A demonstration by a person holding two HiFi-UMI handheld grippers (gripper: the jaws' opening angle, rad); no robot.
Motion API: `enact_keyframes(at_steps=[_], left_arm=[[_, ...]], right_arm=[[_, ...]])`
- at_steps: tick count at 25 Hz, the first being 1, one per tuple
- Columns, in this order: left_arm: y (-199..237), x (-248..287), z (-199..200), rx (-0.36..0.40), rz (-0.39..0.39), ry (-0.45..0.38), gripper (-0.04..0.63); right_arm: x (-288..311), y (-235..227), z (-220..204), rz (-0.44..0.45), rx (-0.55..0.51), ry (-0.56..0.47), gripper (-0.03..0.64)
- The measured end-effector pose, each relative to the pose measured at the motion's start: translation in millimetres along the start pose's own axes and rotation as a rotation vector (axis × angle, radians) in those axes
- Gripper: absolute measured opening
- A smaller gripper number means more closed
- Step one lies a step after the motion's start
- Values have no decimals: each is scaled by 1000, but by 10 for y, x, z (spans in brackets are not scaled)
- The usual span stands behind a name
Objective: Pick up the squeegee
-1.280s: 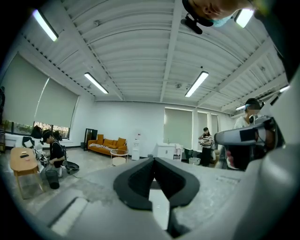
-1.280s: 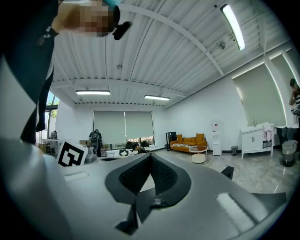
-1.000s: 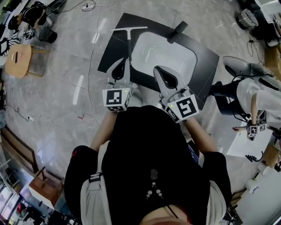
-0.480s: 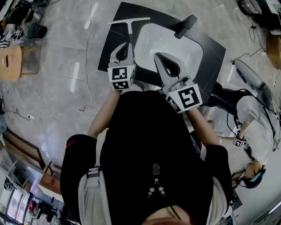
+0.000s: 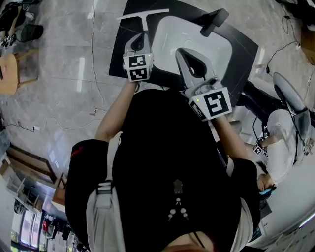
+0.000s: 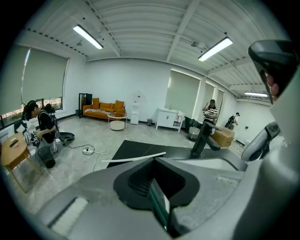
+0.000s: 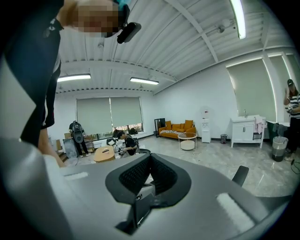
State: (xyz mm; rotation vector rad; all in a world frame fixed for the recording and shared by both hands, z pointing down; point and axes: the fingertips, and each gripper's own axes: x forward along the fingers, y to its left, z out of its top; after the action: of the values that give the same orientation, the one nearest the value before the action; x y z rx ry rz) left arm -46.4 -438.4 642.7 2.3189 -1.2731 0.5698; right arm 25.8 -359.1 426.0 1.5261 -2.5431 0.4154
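Left gripper [image 5: 142, 35] [image 6: 153, 159] clenched, pads pressed flat together, nothing between them. Right gripper [image 5: 181, 51] [image 7: 150, 155] likewise closed tip to tip and empty, held over the near edge of the white basin [image 5: 194, 42]. Squeegee [image 5: 142, 15] [image 6: 132, 158] flat on the black mat [image 5: 119, 60], just left of the basin: white blade crosswise at the far end, handle running back toward the left gripper's tips. Near end of that handle lost behind the closed jaws in both views, so no telling whether touched or just short. No sight of the squeegee in the right gripper view, only the room beyond. Black faucet [image 5: 214, 21] [image 6: 201, 138] upright at the far side of the basin, well apart from both grippers.
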Motion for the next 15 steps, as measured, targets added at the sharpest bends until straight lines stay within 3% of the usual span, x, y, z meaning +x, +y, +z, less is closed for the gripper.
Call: enact_keyframes(at_steps=[1, 3, 10, 15], left_arm=[[23, 44, -38, -9, 2, 16, 4], [57, 150, -116, -36, -3, 52, 106], [117, 561, -381, -154, 6, 163, 195], [179, 757, -528, -181, 64, 239, 219]], right_arm=[[23, -21, -16, -6, 6, 7, 2], [73, -67, -43, -16, 14, 16, 2], [112, -248, -175, -60, 57, 51, 2], [78, -307, -248, -87, 81, 62, 2]])
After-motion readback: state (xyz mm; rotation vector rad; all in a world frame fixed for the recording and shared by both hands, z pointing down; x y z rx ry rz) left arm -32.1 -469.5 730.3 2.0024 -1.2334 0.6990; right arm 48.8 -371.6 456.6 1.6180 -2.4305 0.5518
